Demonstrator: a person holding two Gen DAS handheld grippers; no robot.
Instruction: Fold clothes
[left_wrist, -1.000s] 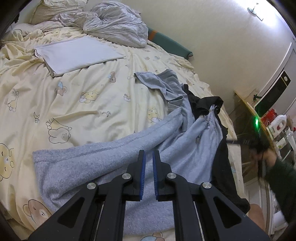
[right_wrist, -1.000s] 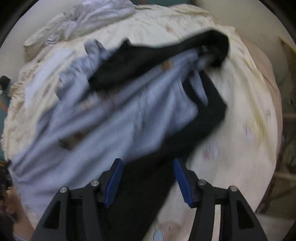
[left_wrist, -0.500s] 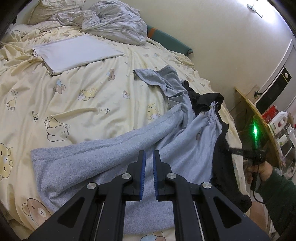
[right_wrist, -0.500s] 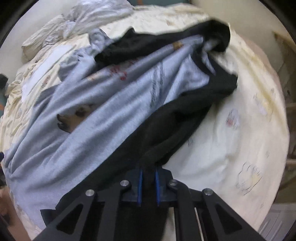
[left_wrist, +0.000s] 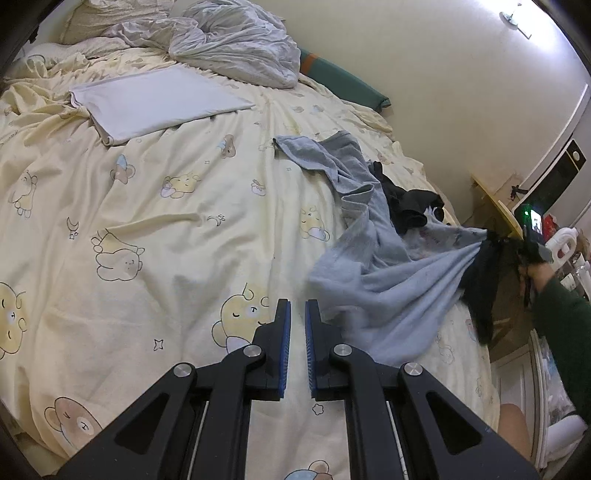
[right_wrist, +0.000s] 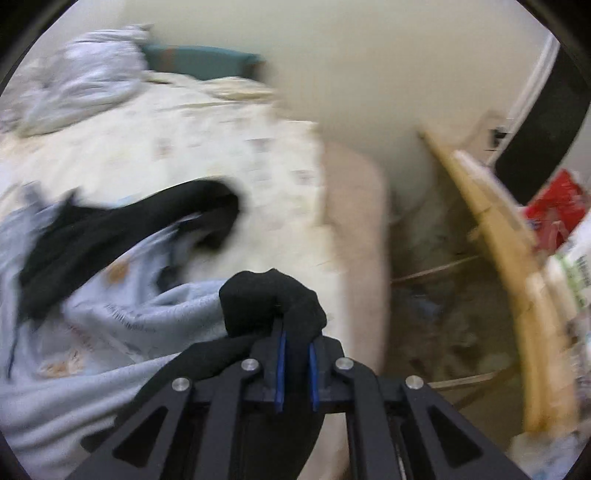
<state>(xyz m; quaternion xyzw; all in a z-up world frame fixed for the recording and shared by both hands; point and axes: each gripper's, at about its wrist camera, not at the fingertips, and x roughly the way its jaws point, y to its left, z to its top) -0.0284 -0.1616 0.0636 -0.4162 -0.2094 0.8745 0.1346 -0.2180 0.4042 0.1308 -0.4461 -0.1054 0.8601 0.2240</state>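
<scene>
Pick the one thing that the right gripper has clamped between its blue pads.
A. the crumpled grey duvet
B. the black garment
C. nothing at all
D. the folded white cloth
B: in the right wrist view the right gripper has its jaws nearly closed on a bunched fold of the black garment, with the grey garment trailing beside it.

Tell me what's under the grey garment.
Under the grey garment lies the yellow bedsheet; black clothing shows at its far edge. How far that black cloth runs beneath is hidden.
</scene>
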